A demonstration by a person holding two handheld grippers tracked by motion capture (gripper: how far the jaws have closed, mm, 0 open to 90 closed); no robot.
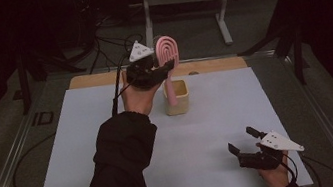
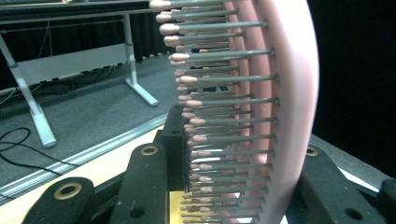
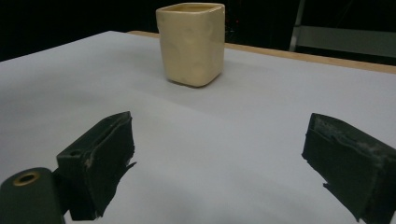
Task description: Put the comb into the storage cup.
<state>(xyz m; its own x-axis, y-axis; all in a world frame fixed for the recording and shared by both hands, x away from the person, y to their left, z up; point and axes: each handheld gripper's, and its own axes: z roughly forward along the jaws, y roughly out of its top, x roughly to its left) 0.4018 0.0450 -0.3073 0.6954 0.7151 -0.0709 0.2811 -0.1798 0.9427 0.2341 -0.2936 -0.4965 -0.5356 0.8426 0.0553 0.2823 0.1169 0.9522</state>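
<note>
While left tool (image 1: 164,66) grips, pink hairbrush (image 1: 168,52) upright, grey pink-tipped bristles.

The hairbrush (image 1: 168,52) was pink, its grey bristles (image 2: 224,100) tipped in pale pink. The square cup (image 3: 191,43) was cream-yellow. The table (image 1: 211,132) wore a light grey sheet over a wooden edge. Both tongs had black jaws.

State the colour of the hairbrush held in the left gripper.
The hairbrush is pale pink, with grey pins tipped pink; the left gripper view shows it best.
</note>
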